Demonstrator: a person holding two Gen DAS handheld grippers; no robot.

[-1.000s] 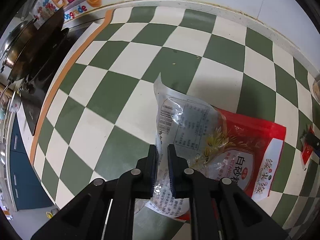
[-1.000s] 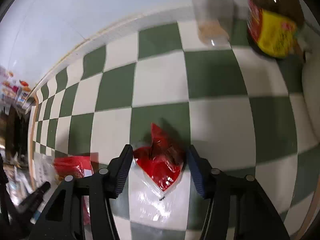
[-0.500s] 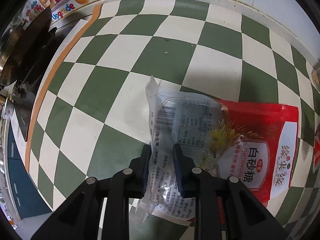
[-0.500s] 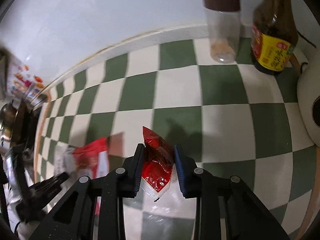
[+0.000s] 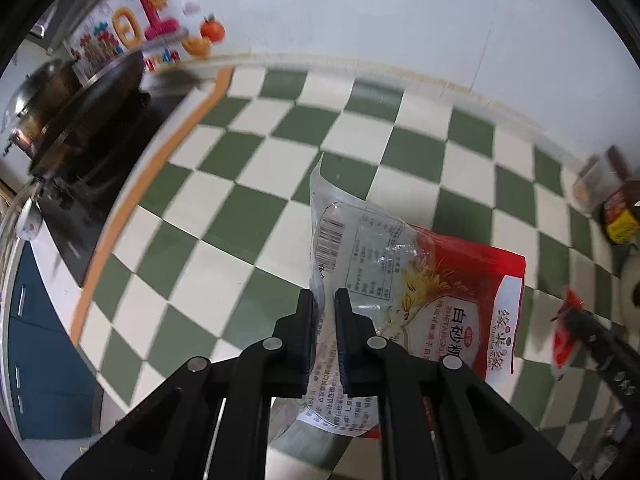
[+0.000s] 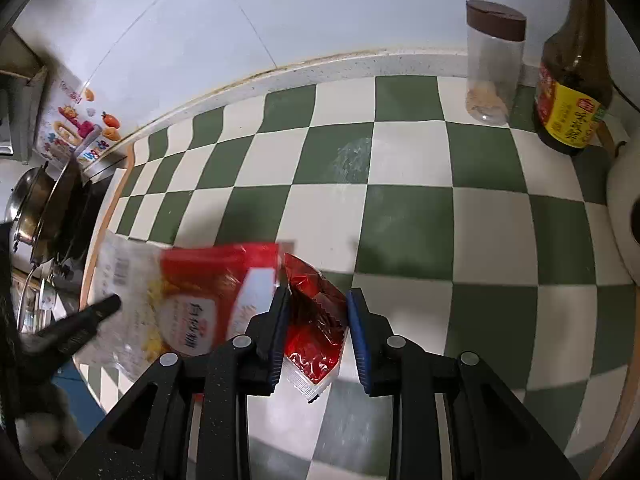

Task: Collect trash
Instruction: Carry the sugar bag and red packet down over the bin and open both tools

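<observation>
My left gripper (image 5: pixel 323 312) is shut on the clear edge of a red and clear sugar bag (image 5: pixel 432 304) and holds it above the green and white checked counter (image 5: pixel 240 208). The bag also shows blurred in the right wrist view (image 6: pixel 188 300). My right gripper (image 6: pixel 318 312) is shut on a small crumpled red wrapper (image 6: pixel 316 320), lifted off the counter. The wrapper and right gripper show at the right edge of the left wrist view (image 5: pixel 564 344).
A clear jar with a brown lid (image 6: pixel 494 64) and a dark sauce bottle (image 6: pixel 572 80) stand at the back right by the wall. A white appliance (image 6: pixel 624 216) is at the right. A stove with pots (image 5: pixel 72 120) is on the left.
Both grippers have lifted with their trash. The right gripper closed on the red wrapper and raised it; the sugar bag has come up and moved closer to the right gripper.
</observation>
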